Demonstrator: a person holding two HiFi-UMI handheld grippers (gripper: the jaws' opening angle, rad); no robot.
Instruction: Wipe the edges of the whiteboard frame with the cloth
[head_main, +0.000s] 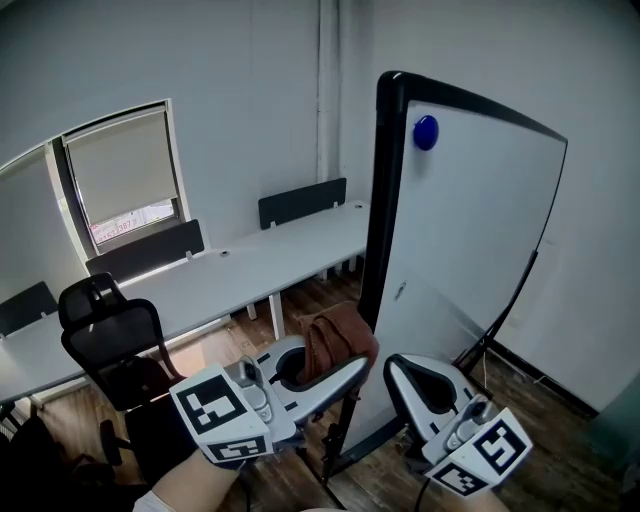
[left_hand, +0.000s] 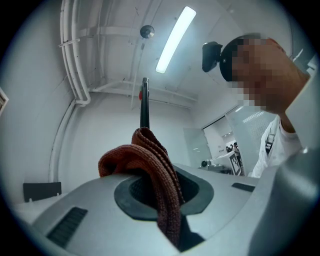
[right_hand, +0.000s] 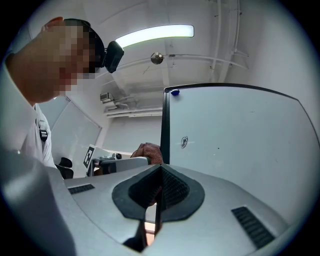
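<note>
The left gripper (head_main: 325, 372), lower centre, clamps the brown knitted cloth (head_main: 337, 338) by its bunched middle beside the whiteboard frame (head_main: 381, 200). The cloth seems soft and light. The right gripper (head_main: 405, 370) is closed with nothing in it.

No text is legible: red print (head_main: 122, 227) on the window (head_main: 125, 170) is blurred, and the round logo (right_hand: 184, 142) on the whiteboard (right_hand: 240, 150) ahead of the right hand-held gripper (right_hand: 159, 195) is unreadable.

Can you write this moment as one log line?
left gripper: shut on cloth | cloth: at whiteboard frame, low on its side edge | right gripper: shut, empty
</note>
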